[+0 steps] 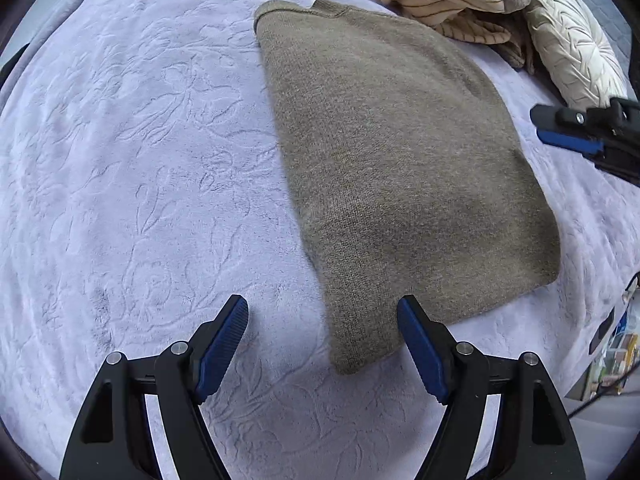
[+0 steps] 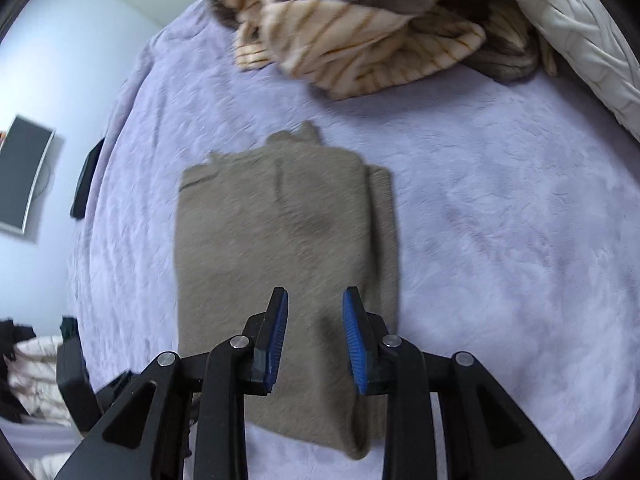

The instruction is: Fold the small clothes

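On the lavender bedspread a taupe knit sweater lies flat, sides folded in to a long panel. Both grippers are empty: left gripper jaws wide apart at the hem corner, right gripper jaws apart above the hem. Judged: lengthwise fold next; both hem corners need pinching. Striped clothes wait beyond.

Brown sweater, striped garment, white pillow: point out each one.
brown sweater (image 1: 392, 152): left wrist view, middle of its folded top face.
striped garment (image 2: 360, 40): right wrist view, crumpled striped folds.
white pillow (image 1: 568, 44): left wrist view, its textured face.
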The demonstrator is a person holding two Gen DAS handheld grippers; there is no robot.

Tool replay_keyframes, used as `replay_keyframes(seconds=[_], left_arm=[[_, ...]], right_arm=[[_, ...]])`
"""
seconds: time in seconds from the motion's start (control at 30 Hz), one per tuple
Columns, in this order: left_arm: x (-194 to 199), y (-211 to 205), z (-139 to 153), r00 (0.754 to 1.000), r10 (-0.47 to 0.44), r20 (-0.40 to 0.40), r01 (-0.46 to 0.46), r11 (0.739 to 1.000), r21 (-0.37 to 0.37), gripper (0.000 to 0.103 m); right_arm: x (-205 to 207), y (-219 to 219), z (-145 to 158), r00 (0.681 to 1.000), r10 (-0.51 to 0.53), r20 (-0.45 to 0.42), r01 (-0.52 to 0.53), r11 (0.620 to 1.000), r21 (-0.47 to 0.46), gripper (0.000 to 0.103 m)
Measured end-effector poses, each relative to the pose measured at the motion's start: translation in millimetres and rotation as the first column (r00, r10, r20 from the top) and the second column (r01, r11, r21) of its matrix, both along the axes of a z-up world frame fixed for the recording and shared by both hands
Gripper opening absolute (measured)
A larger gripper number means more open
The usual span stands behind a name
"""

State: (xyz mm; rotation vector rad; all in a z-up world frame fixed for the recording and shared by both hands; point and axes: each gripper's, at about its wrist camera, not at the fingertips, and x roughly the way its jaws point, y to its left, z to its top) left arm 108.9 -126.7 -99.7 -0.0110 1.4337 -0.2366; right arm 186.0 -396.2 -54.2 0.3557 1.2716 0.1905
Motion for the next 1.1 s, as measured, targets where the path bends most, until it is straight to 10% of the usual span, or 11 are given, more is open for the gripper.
replay_keyframes(seconds=[0.27, 0.73, 1.0, 1.1], left_arm=[[-6, -9, 2, 1.000, -0.010, -0.007, 0.010, 1.000, 0.022, 0.078], [-16, -9, 12, 1.000, -0.023, -0.017, 0.023, 1.000, 0.016, 0.078], [-21, -9, 19, 1.000, -0.018, 0.008, 0.018, 0.999, 0.030, 0.078], [-22, -6, 21, 1.000, -0.001, 0.015, 0.001, 1.000, 0.030, 0.103]], right_arm=[[-36, 20, -45, 0.988, 0.086, -0.126, -0.101, 0.988, -0.114, 0.027], [-74, 6, -39, 0.984, 0.027, -0.179, -0.043, 0.995, -0.090, 0.031], [-93, 0, -30, 0.982, -0.015, -0.189, -0.003, 0.996, -0.091, 0.054], [-100, -5, -30, 0.979, -0.032, -0.203, 0.015, 0.996, -0.083, 0.055]])
